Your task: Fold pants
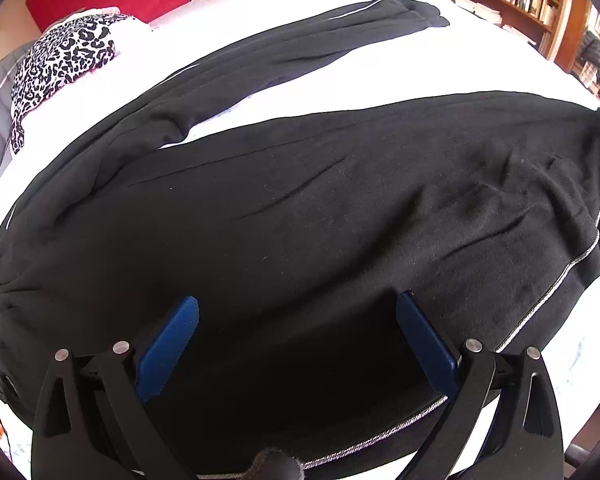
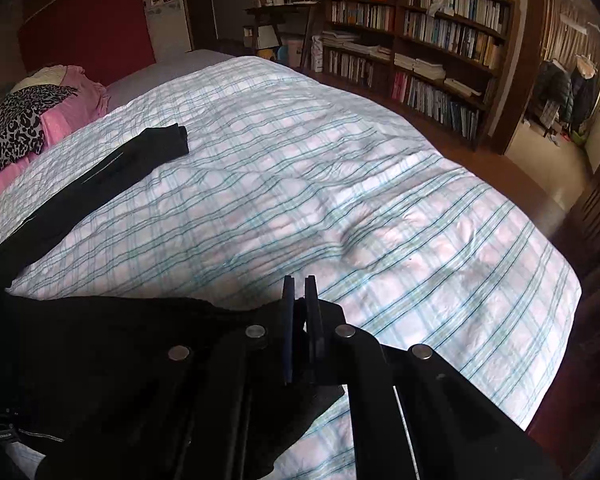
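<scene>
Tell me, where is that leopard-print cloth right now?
The leopard-print cloth lies at the far left of the bed in both views, on pink fabric, beyond the black pants.

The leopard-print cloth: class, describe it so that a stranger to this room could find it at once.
Start at the bed with its pale checked cover, then go to the head end below the red panel. There the leopard-print cloth lies on pink fabric; it alone is spotted black on grey, unlike the plain black pants.
</scene>
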`<state>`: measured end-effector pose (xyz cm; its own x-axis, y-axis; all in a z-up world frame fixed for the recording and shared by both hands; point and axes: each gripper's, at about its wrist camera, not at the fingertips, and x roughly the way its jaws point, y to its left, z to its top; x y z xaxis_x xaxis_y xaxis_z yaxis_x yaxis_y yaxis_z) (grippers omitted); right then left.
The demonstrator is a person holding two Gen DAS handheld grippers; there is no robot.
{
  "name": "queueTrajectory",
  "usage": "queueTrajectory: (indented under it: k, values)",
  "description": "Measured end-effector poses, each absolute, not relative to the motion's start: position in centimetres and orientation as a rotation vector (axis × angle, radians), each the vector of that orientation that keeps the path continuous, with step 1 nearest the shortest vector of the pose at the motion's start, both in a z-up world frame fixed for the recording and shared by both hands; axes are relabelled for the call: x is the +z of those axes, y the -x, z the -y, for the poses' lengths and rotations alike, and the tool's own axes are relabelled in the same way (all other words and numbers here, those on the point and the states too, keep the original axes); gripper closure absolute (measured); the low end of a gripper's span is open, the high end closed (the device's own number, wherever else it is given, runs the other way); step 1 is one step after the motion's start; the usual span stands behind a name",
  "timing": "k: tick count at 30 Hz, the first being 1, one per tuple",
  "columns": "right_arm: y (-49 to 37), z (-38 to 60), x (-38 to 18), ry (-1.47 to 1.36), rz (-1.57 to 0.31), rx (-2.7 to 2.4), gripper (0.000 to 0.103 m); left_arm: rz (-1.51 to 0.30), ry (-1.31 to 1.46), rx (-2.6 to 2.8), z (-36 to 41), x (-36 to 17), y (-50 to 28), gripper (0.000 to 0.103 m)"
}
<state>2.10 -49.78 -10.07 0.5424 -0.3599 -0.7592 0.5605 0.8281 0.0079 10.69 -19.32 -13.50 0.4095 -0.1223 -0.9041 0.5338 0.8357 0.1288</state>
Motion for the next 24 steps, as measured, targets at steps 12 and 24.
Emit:
queueTrajectory:
  k: [12, 24]
  values:
    - [-3.6, 51.9, -14.9, -0.192, -0.901, -0.653, 0.095, -1.1, -0.348, -0.441, 18.4, -14.3, -10.5, 0.005]
    - [-3.4, 49.1, -9.9, -0.211, -0.793, -0.685, 0.056, -1.118, -0.289, -0.519, 16.6, -12.8, -9.7, 0.005]
